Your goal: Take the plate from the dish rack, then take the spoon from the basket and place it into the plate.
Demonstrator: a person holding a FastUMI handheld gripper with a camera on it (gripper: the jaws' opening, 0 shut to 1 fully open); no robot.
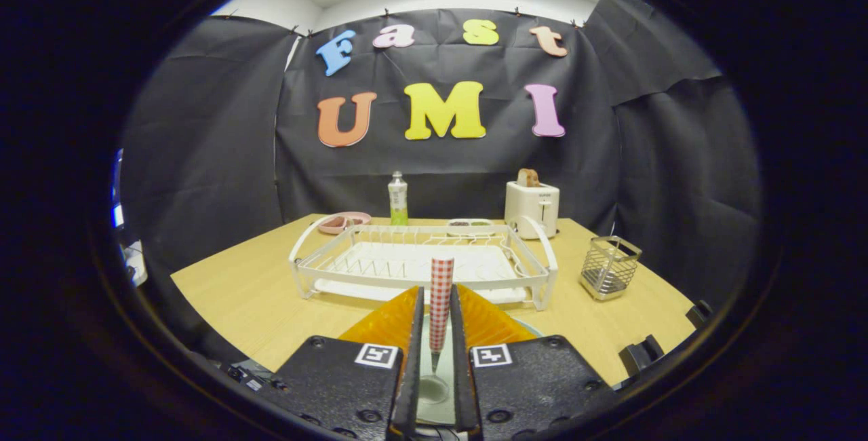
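Observation:
My gripper [437, 295] is shut on the spoon [441, 278], both fingers pressing on its red-and-white checked handle. The spoon stands upright, handle up and metal bowl down between the fingers. Under the spoon bowl, low between the fingers, lies the pale plate [444, 415] on the wooden table; most of it is hidden by the gripper body. Beyond the fingers stands the white dish rack [542, 271] with nothing in it. The wire basket [609, 266] sits to the right of the rack and looks empty.
Behind the rack along the back of the table are a pink dish [344, 222], a green soap bottle [397, 198], a small white dish [470, 225] and a white toaster [532, 207] holding bread. Bare tabletop [244, 292] lies left of the rack.

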